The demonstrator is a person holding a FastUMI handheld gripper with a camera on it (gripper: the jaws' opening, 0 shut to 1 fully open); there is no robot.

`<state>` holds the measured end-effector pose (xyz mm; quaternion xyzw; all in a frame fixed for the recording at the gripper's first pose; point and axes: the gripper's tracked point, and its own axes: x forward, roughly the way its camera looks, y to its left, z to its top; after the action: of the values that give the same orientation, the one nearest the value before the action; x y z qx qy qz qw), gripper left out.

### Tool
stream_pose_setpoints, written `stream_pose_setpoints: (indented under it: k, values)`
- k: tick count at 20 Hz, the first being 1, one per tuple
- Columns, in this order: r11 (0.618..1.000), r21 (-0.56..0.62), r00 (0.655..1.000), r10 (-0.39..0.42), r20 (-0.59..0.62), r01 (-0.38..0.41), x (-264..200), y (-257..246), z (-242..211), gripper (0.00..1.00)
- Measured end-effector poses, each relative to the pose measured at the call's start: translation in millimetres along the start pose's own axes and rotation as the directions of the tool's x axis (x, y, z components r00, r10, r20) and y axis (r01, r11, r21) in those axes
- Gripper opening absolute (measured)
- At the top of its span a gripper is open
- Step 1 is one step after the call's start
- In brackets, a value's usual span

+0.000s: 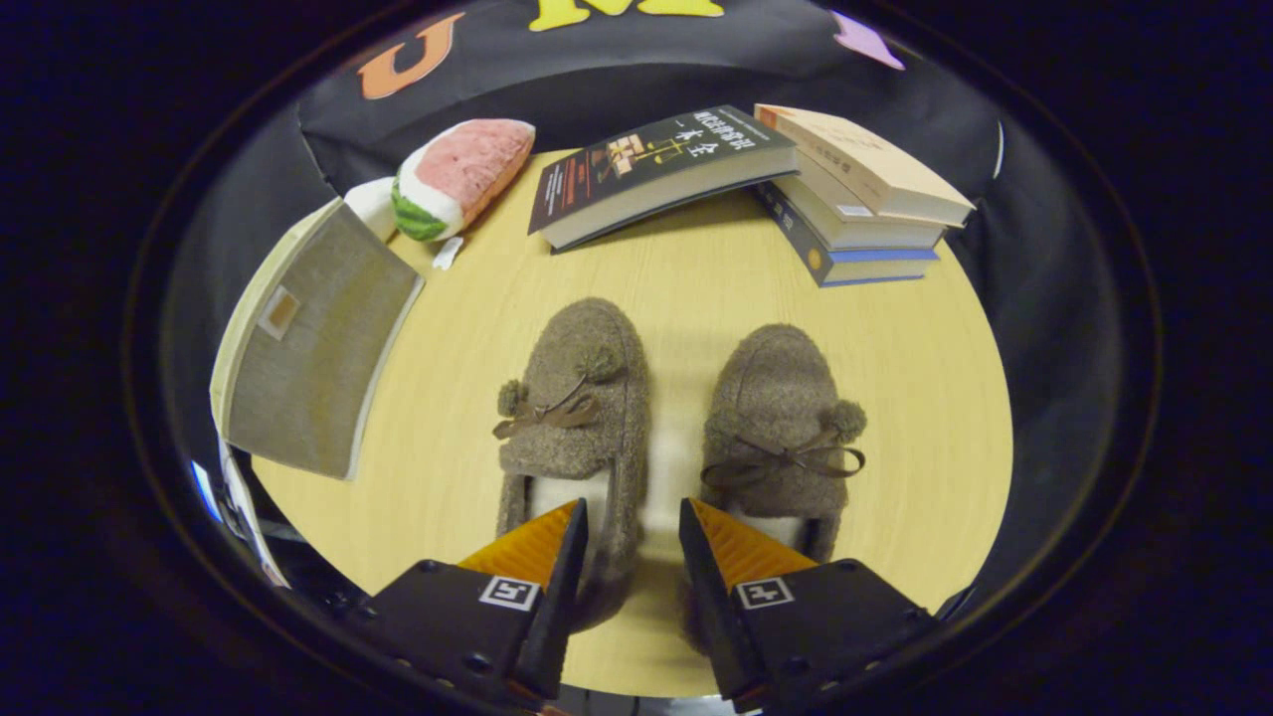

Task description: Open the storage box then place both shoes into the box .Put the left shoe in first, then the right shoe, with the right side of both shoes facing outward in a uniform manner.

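Shoes [676,428] fuzzy, brown, bow-tied, side-by-side

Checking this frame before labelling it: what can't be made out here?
- Heels of both slippers: covered by the open claw fingers.
- Storage box: near end cut off; whether the lid is open, unclear.
- Bottom book in the stack: cover hidden by those above.
- Plush watermelon: far side hidden.

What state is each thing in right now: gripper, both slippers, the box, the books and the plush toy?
gripper: open, fingers over the slippers' heels, holding nothing.
left slipper: upright on the table, toe pointing away, bow tied.
right slipper: upright beside it, apart, bow tied.
storage box: beyond the left slipper; open or shut, cannot tell.
dark book: closed, leaning on the stack.
book stack: closed, piled.
watermelon plush: lying on its side.
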<state>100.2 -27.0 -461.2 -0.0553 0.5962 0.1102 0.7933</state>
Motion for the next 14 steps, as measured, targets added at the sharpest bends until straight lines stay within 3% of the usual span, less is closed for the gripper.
stream_pose_setpoints:
  k: [3,6,7,14]
  values:
    - [0.999,0.054,0.996,0.010,-0.092,-0.005,9,6,-10,0.17]
    - [0.993,0.120,0.993,0.030,-0.116,-0.016,15,11,-10,0.23]
    - [0.988,0.154,0.993,0.038,-0.116,-0.019,17,10,-9,0.05]
    - [0.932,0.345,0.979,0.163,-0.124,-0.112,-1,23,-8,0.00]
